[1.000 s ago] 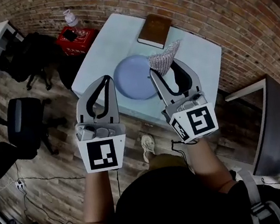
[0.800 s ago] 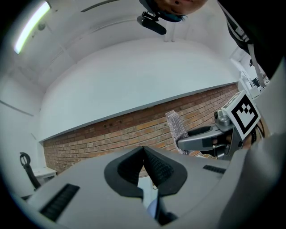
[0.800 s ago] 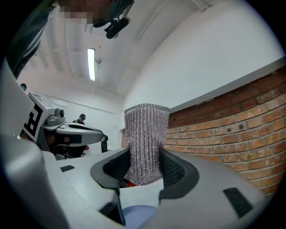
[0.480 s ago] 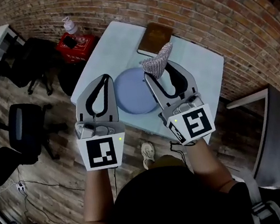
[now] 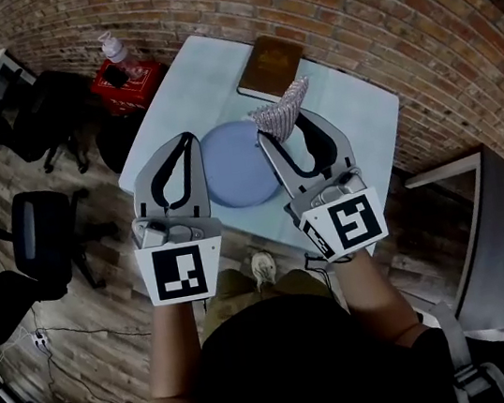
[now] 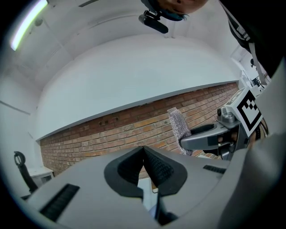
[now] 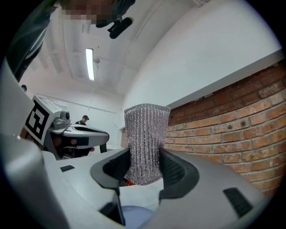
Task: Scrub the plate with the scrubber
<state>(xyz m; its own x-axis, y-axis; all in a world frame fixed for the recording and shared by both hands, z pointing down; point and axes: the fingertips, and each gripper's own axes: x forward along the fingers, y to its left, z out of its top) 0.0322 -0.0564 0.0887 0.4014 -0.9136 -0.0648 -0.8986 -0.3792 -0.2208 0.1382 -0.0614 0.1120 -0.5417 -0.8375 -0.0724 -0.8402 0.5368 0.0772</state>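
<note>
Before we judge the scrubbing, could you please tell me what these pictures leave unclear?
Right rim of the plate: head view, covered by the right gripper and its scrubber.
Dirt on the plate: too small in the head view; the right gripper view shows only a sliver at its bottom edge.
Cover print of the book: head view, too small.
Most of the table: left gripper view, behind the shut left gripper.

A pale desk (image 5: pixel 185 88) carries a round blue plate (image 5: pixel 232 166) near its middle and a closed brown book (image 5: pixel 269 68) farther back.
</note>
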